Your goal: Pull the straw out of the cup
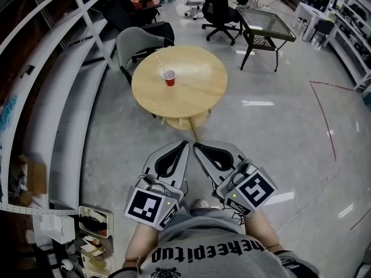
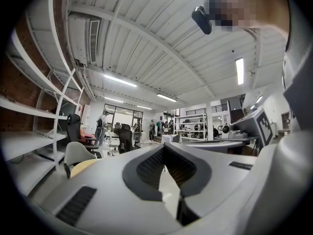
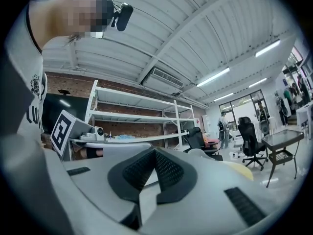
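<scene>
Straw (image 1: 160, 62): stands tilted in the red cup (image 1: 169, 78), its top leaning toward the grey chair (image 1: 136, 42); nothing touches it.
Cup: upright on the round wooden table (image 1: 191, 100), left of the middle, well apart from both tongs.
Why held so: the person stands back from the table with both tools low by the waist and the tips angled toward each other. To me this looks like a rest pose, with the reach not yet begun.
Left gripper (image 1: 185, 144): jaws pressed together at the tips, nothing between them.
Right gripper (image 1: 196, 146): likewise closed and empty, its tip just beside the left one.
Likely next: step in, steady the cup with one tool and pinch the straw with the other.
</scene>
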Tool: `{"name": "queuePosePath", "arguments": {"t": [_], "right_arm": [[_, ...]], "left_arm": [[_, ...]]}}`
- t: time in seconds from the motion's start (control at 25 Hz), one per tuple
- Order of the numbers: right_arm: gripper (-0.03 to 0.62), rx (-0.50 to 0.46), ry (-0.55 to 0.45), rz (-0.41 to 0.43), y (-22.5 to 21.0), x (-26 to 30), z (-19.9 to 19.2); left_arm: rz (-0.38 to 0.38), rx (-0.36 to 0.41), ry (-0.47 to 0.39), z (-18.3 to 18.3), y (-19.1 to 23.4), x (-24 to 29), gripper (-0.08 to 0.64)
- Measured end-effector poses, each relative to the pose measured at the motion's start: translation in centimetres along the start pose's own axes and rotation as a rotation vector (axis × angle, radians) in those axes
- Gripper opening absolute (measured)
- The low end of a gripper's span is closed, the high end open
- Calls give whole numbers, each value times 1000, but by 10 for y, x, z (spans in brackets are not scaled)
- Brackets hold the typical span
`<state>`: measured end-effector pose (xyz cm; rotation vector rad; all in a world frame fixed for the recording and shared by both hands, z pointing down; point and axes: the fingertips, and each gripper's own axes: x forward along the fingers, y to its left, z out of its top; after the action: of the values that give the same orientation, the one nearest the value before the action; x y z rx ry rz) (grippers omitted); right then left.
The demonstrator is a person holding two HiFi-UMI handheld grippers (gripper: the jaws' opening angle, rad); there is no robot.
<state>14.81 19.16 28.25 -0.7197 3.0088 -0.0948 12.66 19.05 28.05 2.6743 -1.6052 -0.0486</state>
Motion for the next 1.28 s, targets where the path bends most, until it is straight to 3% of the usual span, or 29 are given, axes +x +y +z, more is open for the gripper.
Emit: {"name": "queuePosePath", "arguments": {"t": [0.48,1.28], "right_arm": [[15,8,20,-92,-22,39,-3],[15,24,37,-156,-62,185,-3]], "left_arm": [[-64,-30,-4,-1,42,21,40],[-127,-55,15,3,188,58,40]]}}
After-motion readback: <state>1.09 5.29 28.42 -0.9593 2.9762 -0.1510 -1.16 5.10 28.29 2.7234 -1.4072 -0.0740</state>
